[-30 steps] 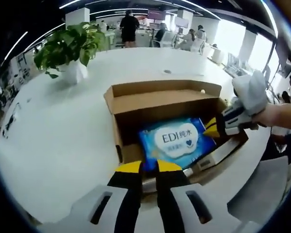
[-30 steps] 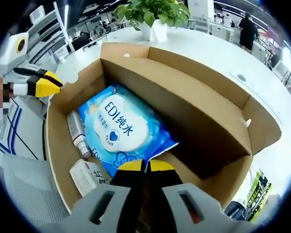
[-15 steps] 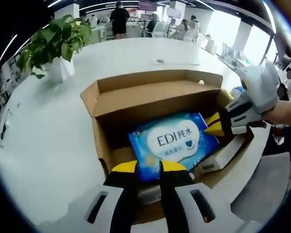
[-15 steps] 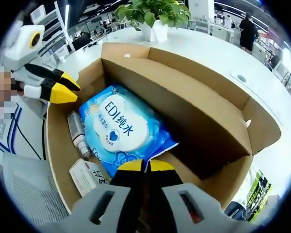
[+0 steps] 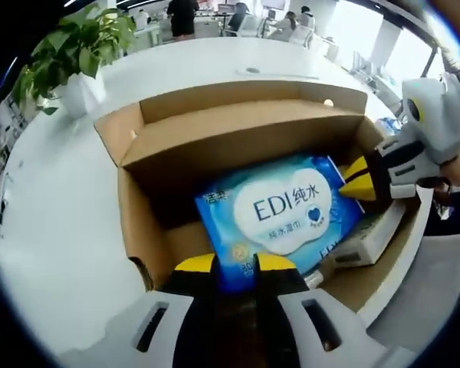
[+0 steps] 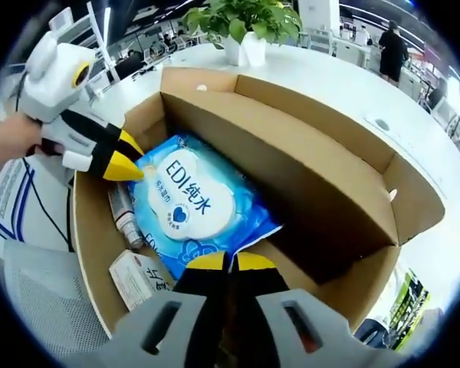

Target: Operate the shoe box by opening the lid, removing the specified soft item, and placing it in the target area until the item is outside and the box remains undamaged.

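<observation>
The brown shoe box (image 5: 238, 142) (image 6: 314, 199) stands open on a white table (image 5: 38, 215), its lid folded back. Inside lies a blue pack of wet wipes (image 5: 287, 211) (image 6: 188, 203). My left gripper (image 5: 235, 264) is open, with the pack's near edge just beyond its yellow tips. In the right gripper view, the left gripper (image 6: 125, 157) reaches in over the box's left wall to the pack's corner. My right gripper (image 6: 231, 261) is shut, its tips over the pack's near corner. Whether it pinches anything is hidden. From the left gripper view, the right gripper (image 5: 359, 180) rests at the box's right wall.
A silver tube (image 6: 123, 211) and a small white carton (image 6: 138, 280) (image 5: 368, 234) lie beside the pack in the box. A potted plant (image 5: 69, 54) (image 6: 241, 23) stands on the table behind it. A grey chair (image 6: 42, 307) is beside the table. People stand far back.
My left gripper has come forward and down into the box, up to the wipes pack. The right gripper has stayed still.
</observation>
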`<state>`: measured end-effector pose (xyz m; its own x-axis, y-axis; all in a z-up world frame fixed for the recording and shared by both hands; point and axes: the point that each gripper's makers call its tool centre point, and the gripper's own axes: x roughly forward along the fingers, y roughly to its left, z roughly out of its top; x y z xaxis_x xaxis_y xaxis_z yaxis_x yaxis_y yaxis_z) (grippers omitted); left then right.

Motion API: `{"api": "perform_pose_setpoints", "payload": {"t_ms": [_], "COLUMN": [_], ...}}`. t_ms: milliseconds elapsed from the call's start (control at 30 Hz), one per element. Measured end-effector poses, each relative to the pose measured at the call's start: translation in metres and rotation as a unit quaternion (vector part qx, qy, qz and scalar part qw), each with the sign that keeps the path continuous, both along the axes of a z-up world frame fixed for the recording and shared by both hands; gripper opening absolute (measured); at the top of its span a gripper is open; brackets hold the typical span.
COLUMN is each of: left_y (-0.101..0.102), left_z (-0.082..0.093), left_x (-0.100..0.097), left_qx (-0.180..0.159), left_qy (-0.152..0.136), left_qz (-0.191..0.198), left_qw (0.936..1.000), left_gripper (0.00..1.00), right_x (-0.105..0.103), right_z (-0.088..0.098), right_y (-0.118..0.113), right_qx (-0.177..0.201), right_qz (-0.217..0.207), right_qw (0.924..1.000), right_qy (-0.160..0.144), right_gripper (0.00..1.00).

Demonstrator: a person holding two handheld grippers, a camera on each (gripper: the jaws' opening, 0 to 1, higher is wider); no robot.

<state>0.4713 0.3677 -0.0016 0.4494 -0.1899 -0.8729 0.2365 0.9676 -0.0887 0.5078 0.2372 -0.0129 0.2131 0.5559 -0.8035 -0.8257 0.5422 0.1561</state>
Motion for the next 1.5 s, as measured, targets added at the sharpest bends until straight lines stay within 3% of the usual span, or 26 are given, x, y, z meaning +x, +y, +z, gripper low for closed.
{"api": "perform_pose_setpoints", "payload": {"t_ms": [67,467,700,1067,1500], "left_y": [0.001,-0.001,0.001,0.004,0.004], "left_z": [-0.002,-0.014,-0.013,-0.007,0.013], "left_x": [0.002,0.005,0.007,0.004,0.001], "left_qx": [0.013,0.009,-0.003,-0.014,-0.018], "left_qy": [0.0,0.018,0.007,0.002,-0.023], "left_qz": [-0.009,0.0,0.023,0.037,0.034], "left_qw": [0.9999,0.9998,0.9997,0.9992,0.999], "left_gripper": [0.15,0.14,0.03,0.0,0.0], "right_x": [0.0,0.001,0.0,0.002,-0.002], "right_z": [0.0,0.004,0.008,0.022,0.043], "right_y": [0.0,0.001,0.003,0.006,0.003], "right_qx": [0.001,0.019,0.046,0.082,0.108], "right_qz": [-0.001,-0.018,-0.032,-0.041,-0.044], "right_qw": [1.0,0.9996,0.9983,0.9957,0.9932], "right_qy": [0.0,0.009,0.015,0.004,-0.008], "right_gripper": [0.01,0.0,0.0,0.0,0.0]}}
